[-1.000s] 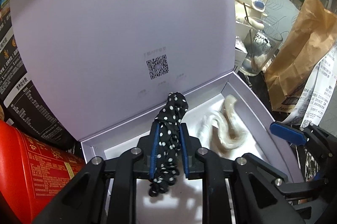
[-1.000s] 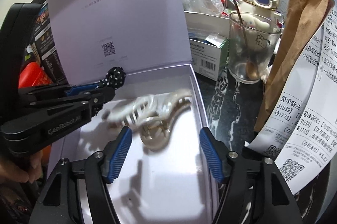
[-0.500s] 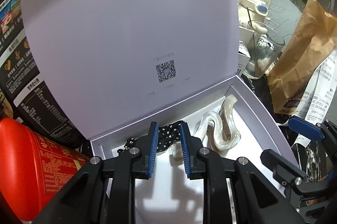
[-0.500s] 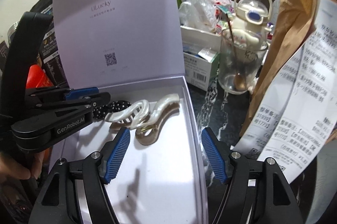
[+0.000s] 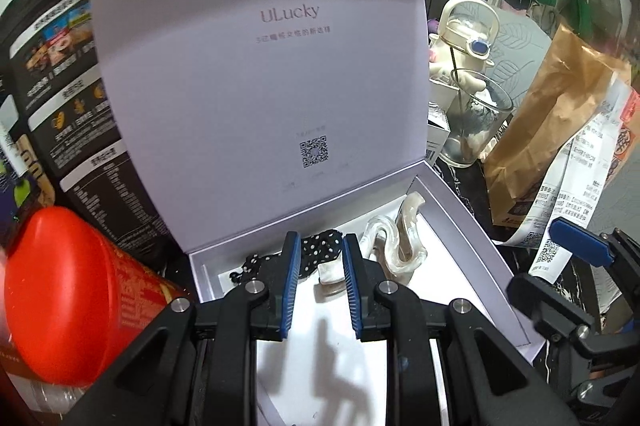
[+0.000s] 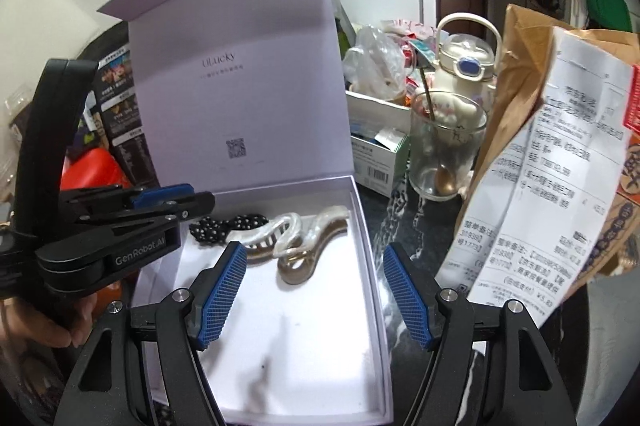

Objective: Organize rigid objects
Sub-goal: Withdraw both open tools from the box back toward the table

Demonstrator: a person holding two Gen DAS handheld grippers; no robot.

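Observation:
A pale lilac gift box point(image 6: 370, 246) lies open with its lid point(image 5: 260, 74) upright. Inside at the back lie a black polka-dot hair tie point(image 6: 224, 226), also in the left wrist view point(image 5: 320, 252), and pearly white hair claws point(image 6: 304, 238) point(image 5: 400, 246). My left gripper point(image 5: 318, 284) is slightly open and empty, above the box just in front of the hair tie. My right gripper point(image 6: 316, 286) is wide open and empty over the box's front part.
A red canister point(image 5: 60, 290) and dark printed packaging point(image 5: 60, 106) stand left of the box. A glass with a spoon point(image 6: 440, 154), a cream kettle-shaped bottle point(image 6: 468, 66), small cartons point(image 6: 372, 154), a brown paper bag point(image 6: 516, 98) and long receipts point(image 6: 560, 166) crowd the right side.
My left gripper lowered the polka-dot hair tie into the box, opened and let it go, then drew back. My right gripper also drew back and rose.

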